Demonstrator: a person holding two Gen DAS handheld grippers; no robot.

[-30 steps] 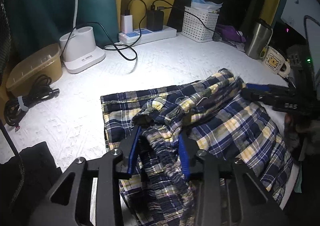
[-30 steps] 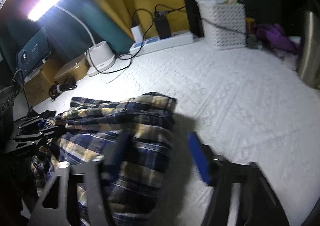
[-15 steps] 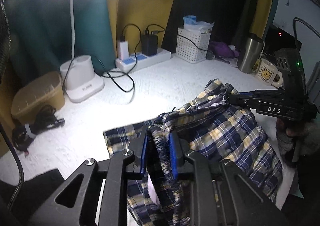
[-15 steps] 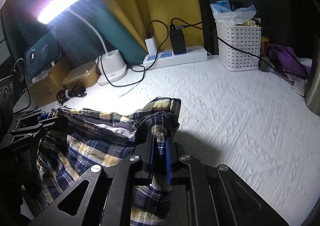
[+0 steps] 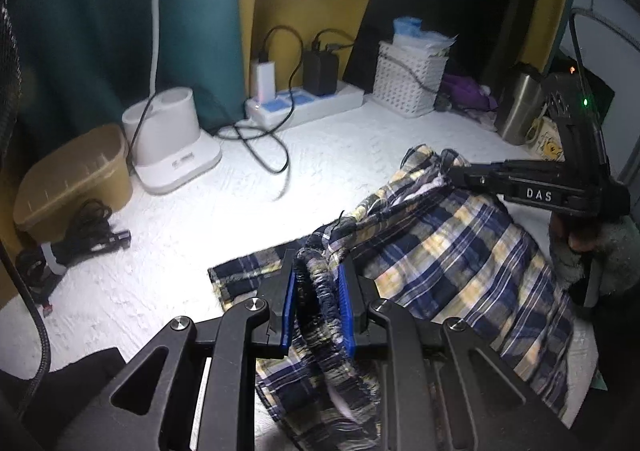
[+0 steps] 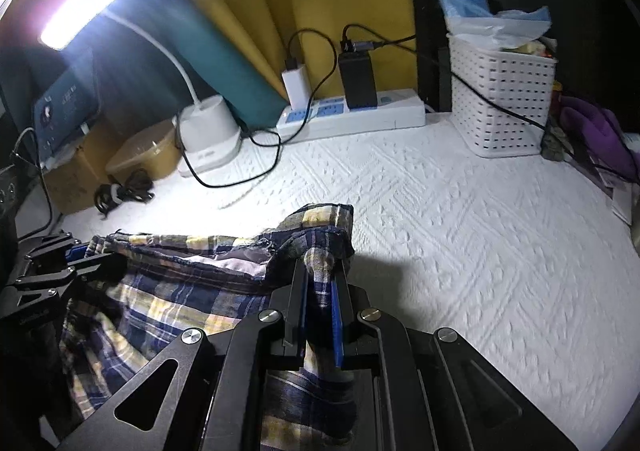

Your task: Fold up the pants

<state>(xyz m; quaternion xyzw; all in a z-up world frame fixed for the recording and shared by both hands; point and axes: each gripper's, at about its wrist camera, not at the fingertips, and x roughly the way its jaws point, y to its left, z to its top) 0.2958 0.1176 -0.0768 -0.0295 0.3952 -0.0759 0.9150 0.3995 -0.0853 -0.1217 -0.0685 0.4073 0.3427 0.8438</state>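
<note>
Now my left gripper [image 5: 317,305] and right gripper [image 6: 319,301] both pinch the blue and yellow checked pants [image 5: 460,251], lifting one edge so I can fold it.

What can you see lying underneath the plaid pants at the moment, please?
Under the plaid pants lies the white textured cover, visible around their edges. Both grippers, left and right, hold the fabric raised; anything directly beneath it is hidden.
</note>
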